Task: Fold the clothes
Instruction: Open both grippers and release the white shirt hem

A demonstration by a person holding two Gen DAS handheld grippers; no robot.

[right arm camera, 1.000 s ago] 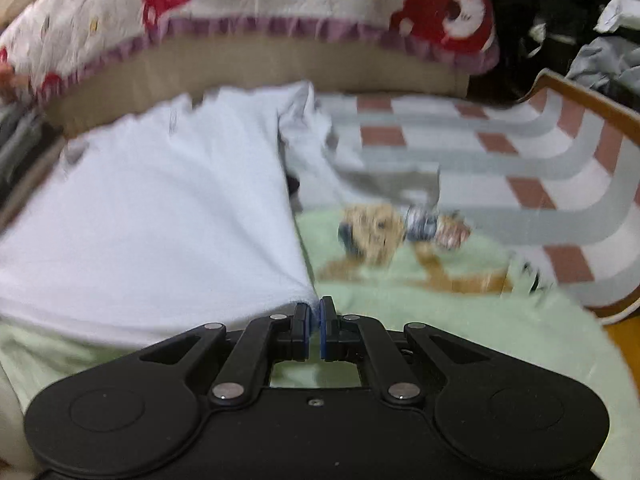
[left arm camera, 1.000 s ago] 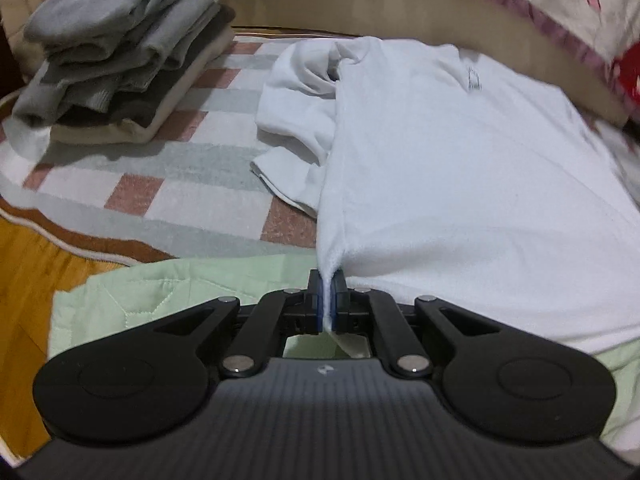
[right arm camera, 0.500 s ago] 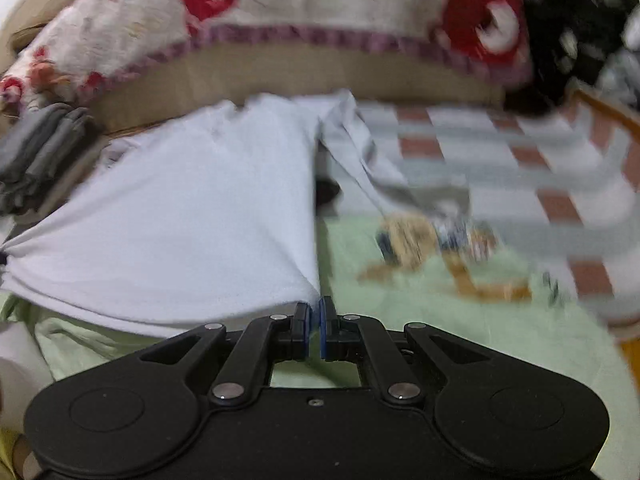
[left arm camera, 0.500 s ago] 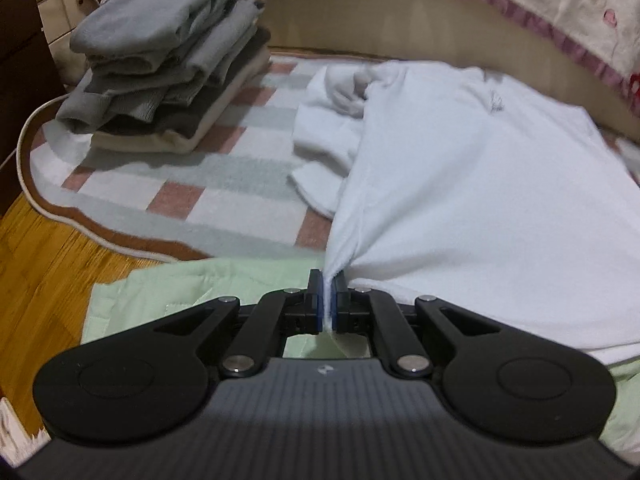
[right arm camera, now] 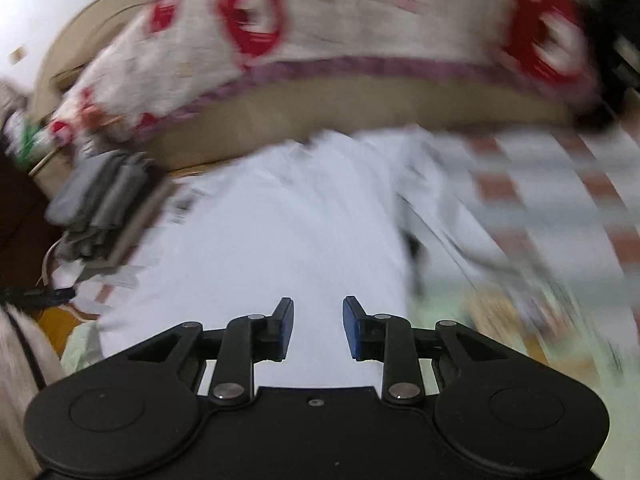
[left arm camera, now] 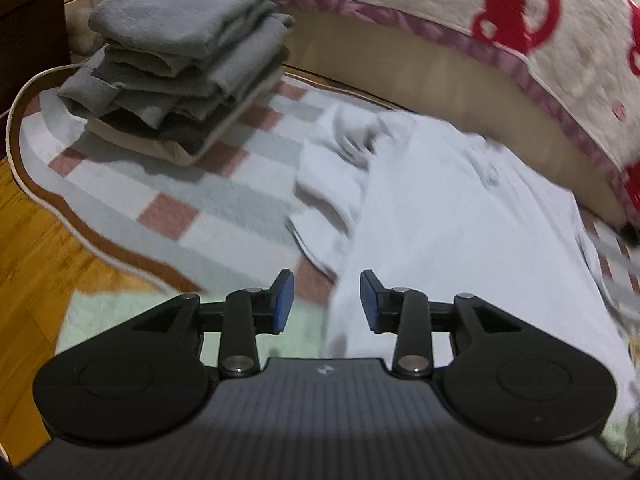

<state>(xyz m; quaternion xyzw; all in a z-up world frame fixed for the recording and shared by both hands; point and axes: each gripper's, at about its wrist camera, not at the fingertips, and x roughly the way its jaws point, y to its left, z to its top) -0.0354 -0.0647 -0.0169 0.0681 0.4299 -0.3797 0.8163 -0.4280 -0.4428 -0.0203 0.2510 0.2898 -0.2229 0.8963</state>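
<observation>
A white T-shirt [left arm camera: 460,232] lies spread on the checked rug, its left sleeve bunched beside the body. My left gripper [left arm camera: 327,304] is open just above the shirt's near left hem corner, and white cloth shows between the blue pads without being pinched. The right wrist view is blurred by motion. There the same white T-shirt [right arm camera: 280,240] stretches away from my right gripper [right arm camera: 318,334], which is open over the near hem with nothing gripped.
A stack of folded grey clothes [left arm camera: 176,60] sits at the back left of the checked rug [left arm camera: 132,184]. A bed with a white and red quilt [left arm camera: 500,28] runs along the back. A pale green quilted mat [left arm camera: 116,312] and wooden floor [left arm camera: 36,248] lie near me.
Both grippers, shut on the shirt's hem corners before, have opened and let the cloth go. Both have tilted up and shifted, and the right view has blurred.
</observation>
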